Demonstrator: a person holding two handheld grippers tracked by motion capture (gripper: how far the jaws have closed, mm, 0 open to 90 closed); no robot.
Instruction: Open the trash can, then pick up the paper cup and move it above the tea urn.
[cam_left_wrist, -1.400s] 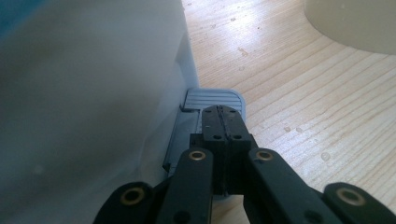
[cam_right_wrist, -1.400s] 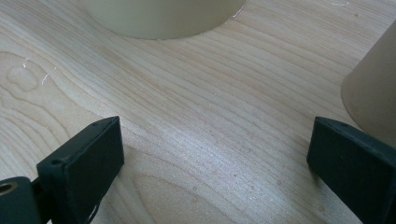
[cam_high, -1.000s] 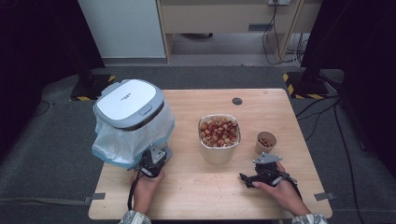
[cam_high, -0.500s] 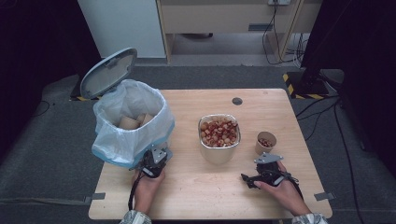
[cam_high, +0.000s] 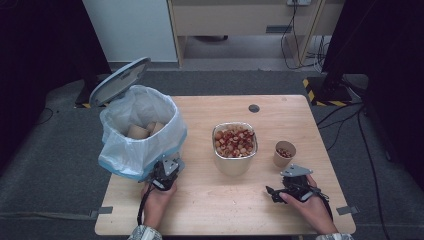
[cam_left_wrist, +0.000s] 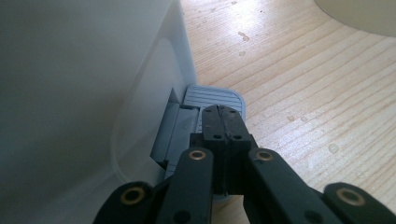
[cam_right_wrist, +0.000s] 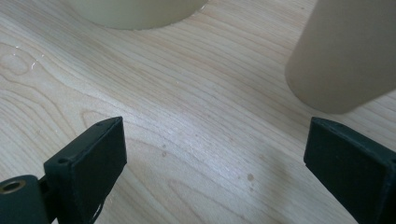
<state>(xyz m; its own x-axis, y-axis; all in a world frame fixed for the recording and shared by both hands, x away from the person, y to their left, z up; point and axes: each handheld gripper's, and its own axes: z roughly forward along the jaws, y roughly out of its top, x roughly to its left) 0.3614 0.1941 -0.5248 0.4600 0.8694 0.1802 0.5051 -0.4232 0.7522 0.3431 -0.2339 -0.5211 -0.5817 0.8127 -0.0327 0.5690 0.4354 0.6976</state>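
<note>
Item: pedal bin (cam_high: 142, 135), white body, lined with a pale blue bag, standing at the left edge of the wooden table (cam_high: 220, 200); lid (cam_high: 119, 81) raised and tilted back behind it; crumpled brown paper pieces (cam_high: 142, 131) lie inside. Grey foot pedal (cam_left_wrist: 212, 97) at the bin's base, near side. Left gripper (cam_left_wrist: 219, 114): jaws fully closed against each other, nothing between them, tips resting on the pedal, just beside the bin's white wall; in the high view it sits against the bin's lower front, held by the left hand (cam_high: 157, 197). Right gripper (cam_high: 277, 192): jaws spread wide with only bare wood between them, having just been shifting slightly in their opening; held low over the near right part of the table by the right hand (cam_high: 312, 207). Metal bowl (cam_high: 235, 146), mid-table, heaped with red and tan pieces that are too small to identify. Paper cup (cam_high: 284, 153), just right of the bowl and apart from it, holding a few similar pieces; in the right gripper view it stands beyond the right-hand jaw, not touching. Small dark round insert (cam_high: 254, 108) in the table's far side.
</note>
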